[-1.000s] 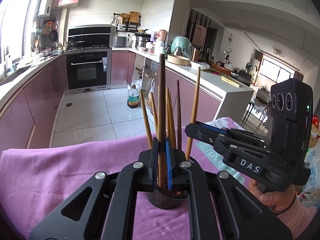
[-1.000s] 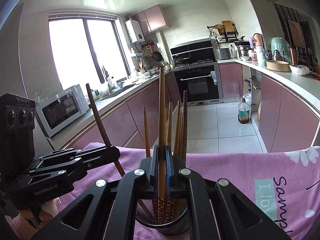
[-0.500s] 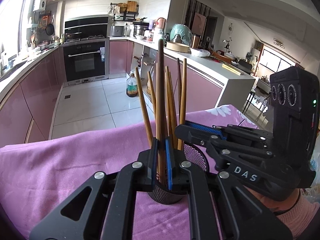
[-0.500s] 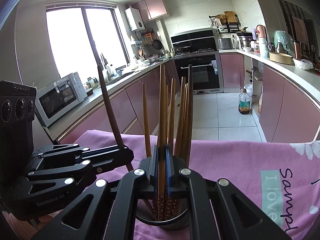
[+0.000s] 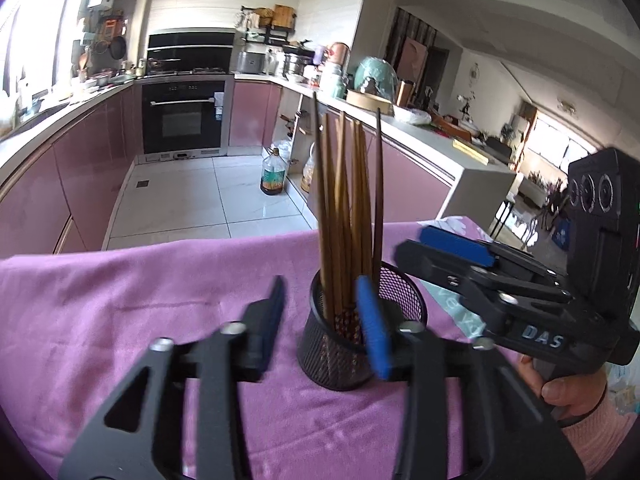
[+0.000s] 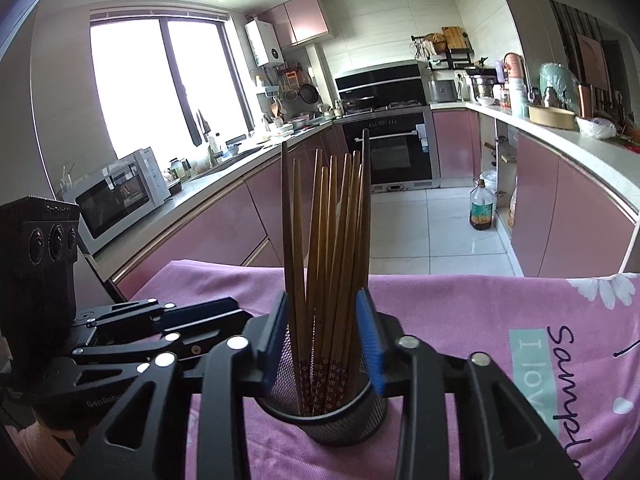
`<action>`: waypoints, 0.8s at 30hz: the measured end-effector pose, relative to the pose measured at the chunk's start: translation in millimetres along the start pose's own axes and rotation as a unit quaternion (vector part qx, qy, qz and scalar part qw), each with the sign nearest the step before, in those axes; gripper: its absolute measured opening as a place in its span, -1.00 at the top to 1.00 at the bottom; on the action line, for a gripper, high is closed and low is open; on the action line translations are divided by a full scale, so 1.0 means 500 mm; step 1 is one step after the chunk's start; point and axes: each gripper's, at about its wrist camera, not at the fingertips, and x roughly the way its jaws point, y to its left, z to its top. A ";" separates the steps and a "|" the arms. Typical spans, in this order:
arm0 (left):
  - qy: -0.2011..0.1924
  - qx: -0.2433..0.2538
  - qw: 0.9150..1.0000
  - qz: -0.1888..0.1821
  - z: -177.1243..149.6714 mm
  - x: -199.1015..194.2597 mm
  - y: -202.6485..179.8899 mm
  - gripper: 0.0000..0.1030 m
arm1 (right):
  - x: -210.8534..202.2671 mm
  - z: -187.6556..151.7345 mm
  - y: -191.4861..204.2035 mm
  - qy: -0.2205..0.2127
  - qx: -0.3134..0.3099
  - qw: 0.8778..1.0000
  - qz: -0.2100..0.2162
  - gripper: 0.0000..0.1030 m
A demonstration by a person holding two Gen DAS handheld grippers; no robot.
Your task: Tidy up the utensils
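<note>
Your left claw (image 5: 324,320) is spread wide and holds nothing; its right blue pad (image 5: 374,330) overlaps the front of the black mesh cup (image 5: 340,354), while the other finger sits out to the left over the purple cloth (image 5: 120,312) on the worktop. Your right claw (image 6: 326,338) is also parted, its two blue-padded fingers flanking the chopsticks (image 6: 328,248) without pinching them. The chopsticks all stand bunched in the mesh cup, patterned ends down, leaning slightly apart at the tips. From the left wrist camera, your right claw lies just right of the cup, level with its rim. From the right wrist camera, your left claw lies low to the left of the cup.
</note>
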 end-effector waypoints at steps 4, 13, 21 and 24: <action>-0.021 -0.011 0.999 0.029 -0.027 -0.025 0.023 -0.40 | -0.031 -0.021 -0.001 -0.016 -0.008 1.000 -0.024 -0.16; -0.101 -0.011 0.989 0.108 -0.087 -0.105 0.041 -0.90 | -0.091 -0.076 0.025 -0.075 -0.036 0.993 -0.083 -0.87; -0.153 -0.011 0.979 0.131 -0.150 -0.161 0.035 -0.90 | -0.128 -0.130 0.057 -0.122 -0.060 0.983 -0.125 -0.87; -0.168 -0.007 0.976 0.141 -0.185 -0.190 0.015 -0.90 | -0.137 -0.152 0.074 -0.134 -0.071 0.979 -0.137 -0.87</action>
